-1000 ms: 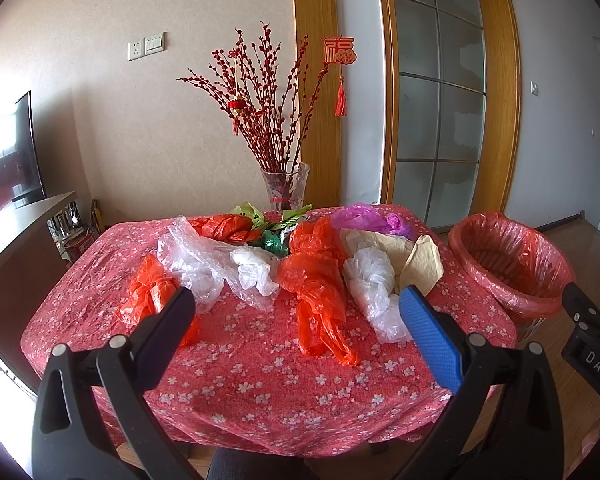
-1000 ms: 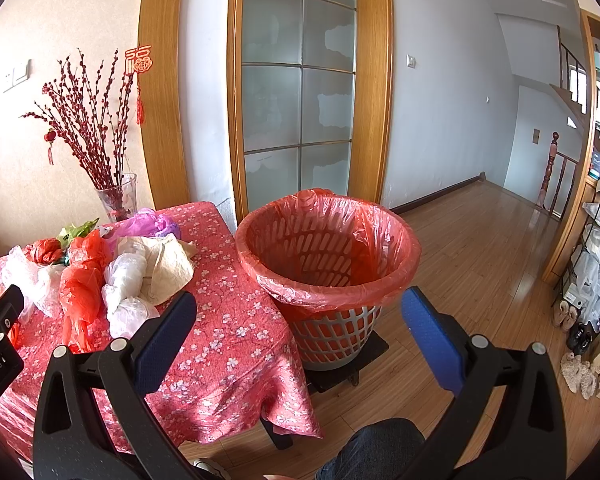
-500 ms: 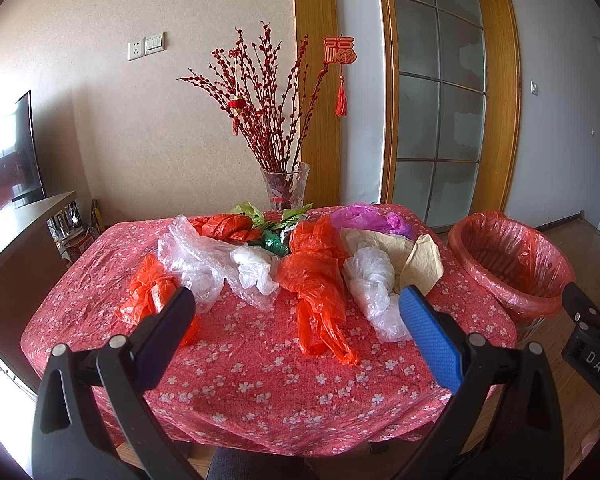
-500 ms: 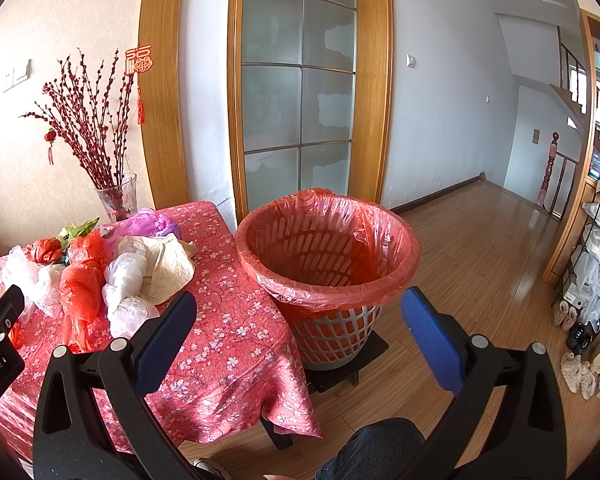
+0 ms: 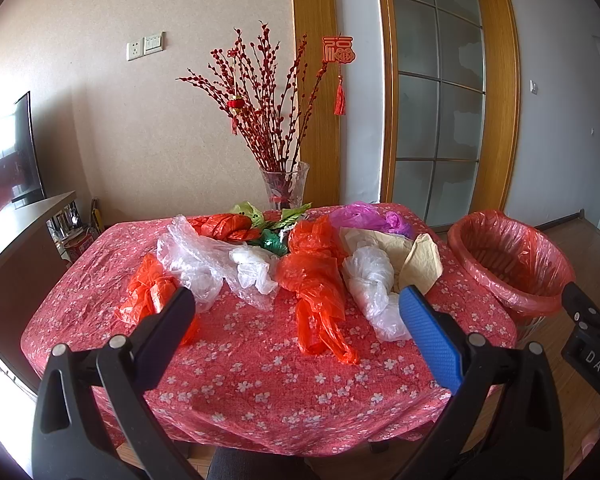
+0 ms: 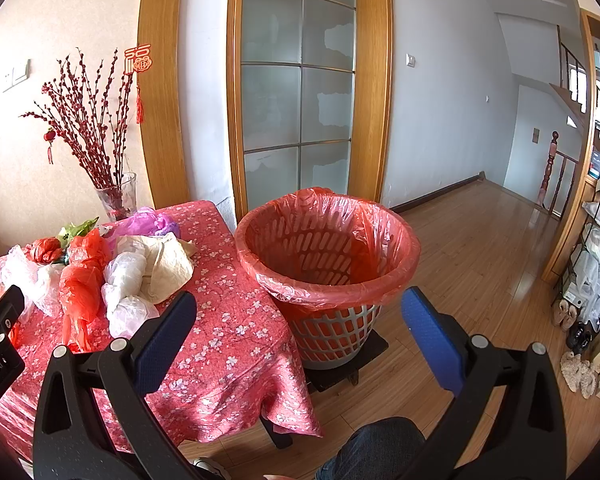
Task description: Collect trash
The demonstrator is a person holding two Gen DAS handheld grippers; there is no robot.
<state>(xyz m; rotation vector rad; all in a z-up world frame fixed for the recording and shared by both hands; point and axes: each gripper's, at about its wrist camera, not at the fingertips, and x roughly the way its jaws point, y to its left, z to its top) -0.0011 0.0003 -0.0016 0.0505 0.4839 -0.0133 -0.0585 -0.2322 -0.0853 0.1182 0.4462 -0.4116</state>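
Note:
Several crumpled plastic bags lie on the table with the red floral cloth [image 5: 260, 376]: a long red bag [image 5: 316, 292], a white knotted bag [image 5: 374, 284], a clear bag [image 5: 196, 260], a small red bag [image 5: 150, 292], a beige paper bag [image 5: 412, 260] and a purple bag [image 5: 364, 216]. The bin with a red liner [image 6: 328, 248] stands right of the table, also in the left wrist view [image 5: 508, 260]. My left gripper [image 5: 296, 320] is open and empty, held before the table's near edge. My right gripper [image 6: 300, 320] is open and empty, facing the bin.
A glass vase of red branches [image 5: 284, 188] stands at the table's back edge. A dark cabinet [image 5: 16, 248] with a TV is at the left. Wood floor [image 6: 480, 248] stretches right of the bin, with shelves and shoes [image 6: 580, 320] at far right.

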